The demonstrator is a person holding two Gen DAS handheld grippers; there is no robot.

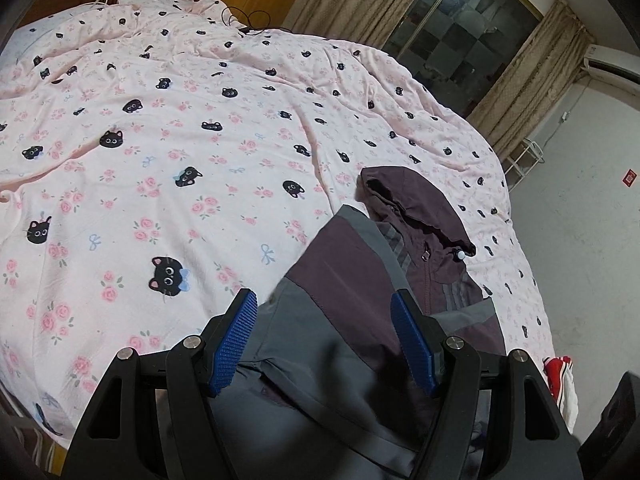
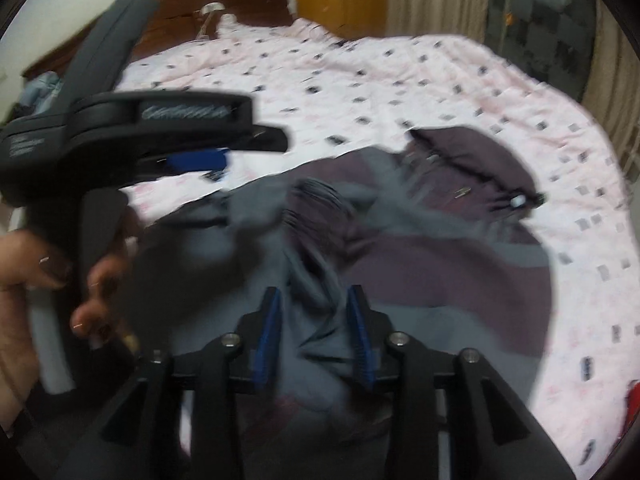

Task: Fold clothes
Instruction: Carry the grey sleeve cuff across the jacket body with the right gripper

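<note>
Purple-grey jacket (image 1: 352,280) lies on the bed (image 1: 160,140), right hand-held gripper (image 2: 314,332) pinching its cloth to fold it, left hand-held gripper (image 1: 324,344) wide open above.

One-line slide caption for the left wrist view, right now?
Open left gripper poised over a purple-and-grey hooded jacket lying on a pink cat-print bedsheet.

The right wrist view is motion-blurred: the bedspread (image 2: 400,80) print smears into dark dashes. The jacket (image 1: 340,360) runs off the bottom edge in both views. A red-and-white item (image 1: 560,376) is half hidden beyond the bed's edge.
</note>
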